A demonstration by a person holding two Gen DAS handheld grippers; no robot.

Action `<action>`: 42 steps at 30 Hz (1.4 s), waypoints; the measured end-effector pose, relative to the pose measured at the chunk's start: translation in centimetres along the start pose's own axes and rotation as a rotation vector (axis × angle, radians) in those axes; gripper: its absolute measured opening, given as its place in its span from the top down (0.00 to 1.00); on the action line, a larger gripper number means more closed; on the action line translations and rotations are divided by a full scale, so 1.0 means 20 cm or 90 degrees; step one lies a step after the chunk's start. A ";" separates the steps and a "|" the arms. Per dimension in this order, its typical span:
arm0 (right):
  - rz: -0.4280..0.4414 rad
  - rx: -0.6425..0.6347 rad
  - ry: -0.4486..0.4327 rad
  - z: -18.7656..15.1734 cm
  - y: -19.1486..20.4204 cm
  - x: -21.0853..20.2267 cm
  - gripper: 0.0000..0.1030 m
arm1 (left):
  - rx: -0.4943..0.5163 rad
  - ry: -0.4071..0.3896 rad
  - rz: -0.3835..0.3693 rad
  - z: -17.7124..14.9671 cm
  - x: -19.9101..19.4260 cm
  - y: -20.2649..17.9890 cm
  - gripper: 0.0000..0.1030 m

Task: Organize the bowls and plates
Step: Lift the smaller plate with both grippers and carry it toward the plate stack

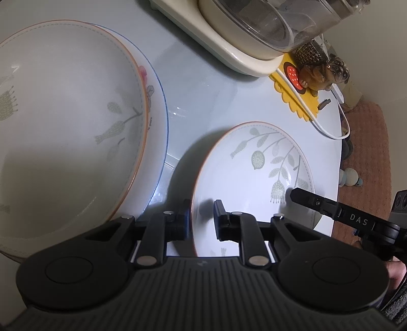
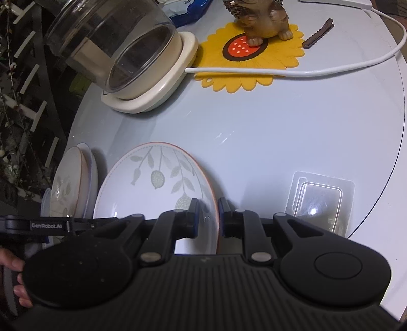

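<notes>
**Both hand-held grippers pinch the rim of one leaf-patterned plate**

The plate (image 1: 254, 175) with the grey-green leaf pattern and thin orange rim lies on the pale blue worktop (image 1: 203, 96). The left hand-held gripper (image 1: 201, 219) pinches its rim at about 8 o'clock on the plate in the left wrist view, one finger outside the rim and one over the inner face. The right hand-held gripper (image 2: 218, 216) pinches the same plate (image 2: 157, 178) at about 4 o'clock on it in the right wrist view, its fingers pressed on each side of the rim.

In the left wrist view, at 9 o'clock from the plate, there is a stack: a second leaf-patterned plate (image 1: 63, 122) rests on a plate with a blue edge (image 1: 159, 112). The two are close to the held plate but apart from it.

At 12 o'clock on the worktop stands a cream appliance with a clear dome (image 2: 119, 51). Just beside it is a yellow sunflower mat (image 2: 254, 63) with an animal figurine (image 2: 262, 17) on it. A white cable (image 2: 330, 68) runs across the mat. A brown hair clip (image 2: 318, 34) lies near the mat, and a clear plastic tray (image 2: 320, 198) lies at 3 o'clock from the plate.
</notes>
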State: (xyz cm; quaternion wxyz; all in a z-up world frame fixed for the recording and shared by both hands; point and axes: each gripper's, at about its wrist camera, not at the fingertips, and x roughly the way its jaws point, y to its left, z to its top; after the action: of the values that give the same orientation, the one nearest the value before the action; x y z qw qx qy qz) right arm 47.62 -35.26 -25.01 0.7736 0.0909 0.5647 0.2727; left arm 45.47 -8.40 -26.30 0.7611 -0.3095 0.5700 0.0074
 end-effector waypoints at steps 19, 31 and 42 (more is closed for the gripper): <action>0.023 -0.004 -0.025 -0.04 0.21 -0.18 0.81 | -0.054 -0.058 -0.061 0.02 -0.33 0.06 0.80; 0.059 0.001 -0.052 -0.02 0.48 -0.19 0.81 | -0.079 -0.100 -0.085 0.09 -0.64 0.26 0.80; 0.084 -0.042 -0.037 0.09 0.79 0.03 0.81 | -0.163 -0.147 -0.079 0.14 -0.83 0.61 0.80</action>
State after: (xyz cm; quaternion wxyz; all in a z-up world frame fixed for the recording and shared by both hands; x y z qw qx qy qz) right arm 44.31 -21.40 -17.89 0.7727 0.1099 0.5253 0.3389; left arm 37.64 8.46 -16.95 0.7750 -0.4353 0.4529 0.0686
